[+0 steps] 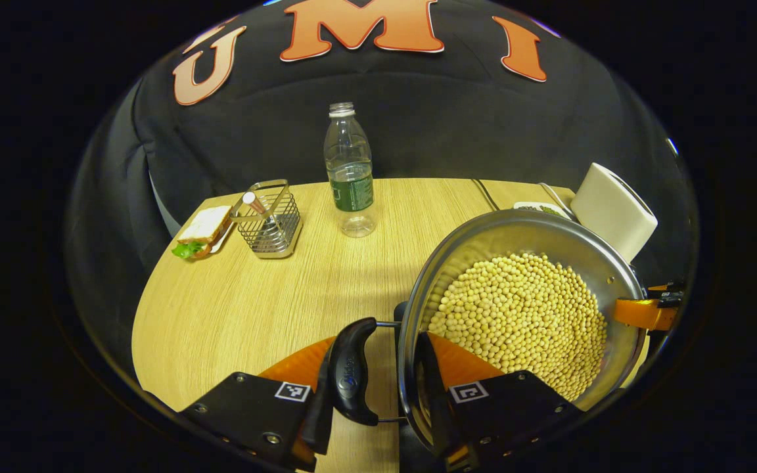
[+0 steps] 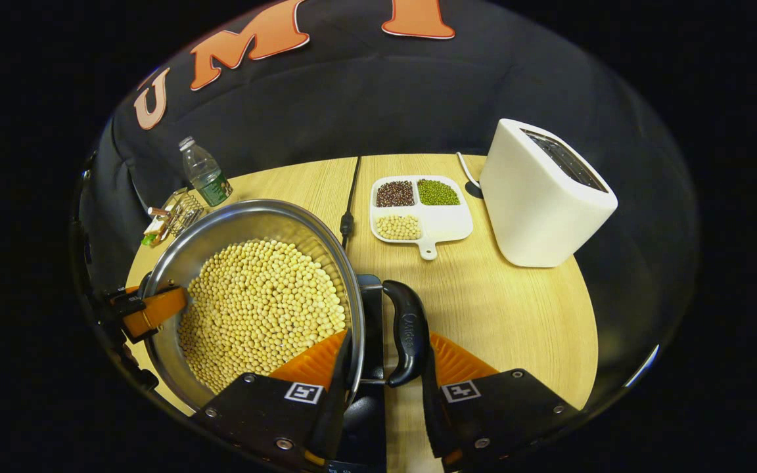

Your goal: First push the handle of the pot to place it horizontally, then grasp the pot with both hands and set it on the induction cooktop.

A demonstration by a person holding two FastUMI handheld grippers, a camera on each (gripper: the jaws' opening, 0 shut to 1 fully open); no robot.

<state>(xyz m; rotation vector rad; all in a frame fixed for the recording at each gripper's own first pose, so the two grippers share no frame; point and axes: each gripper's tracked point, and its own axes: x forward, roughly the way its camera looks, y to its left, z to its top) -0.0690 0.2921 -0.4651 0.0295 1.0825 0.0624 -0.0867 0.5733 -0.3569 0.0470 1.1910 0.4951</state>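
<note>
Pot (image 1: 523,315) of beans sits between both tongs, left tongs (image 1: 378,387) and right tongs (image 2: 382,368) each clamping a side handle.

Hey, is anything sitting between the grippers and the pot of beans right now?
Nothing visible does. The left gripper straddles one black handle and the wall of the pot, with one finger outside the handle and one inside the pot. The right gripper does the same at the other handle.
</note>
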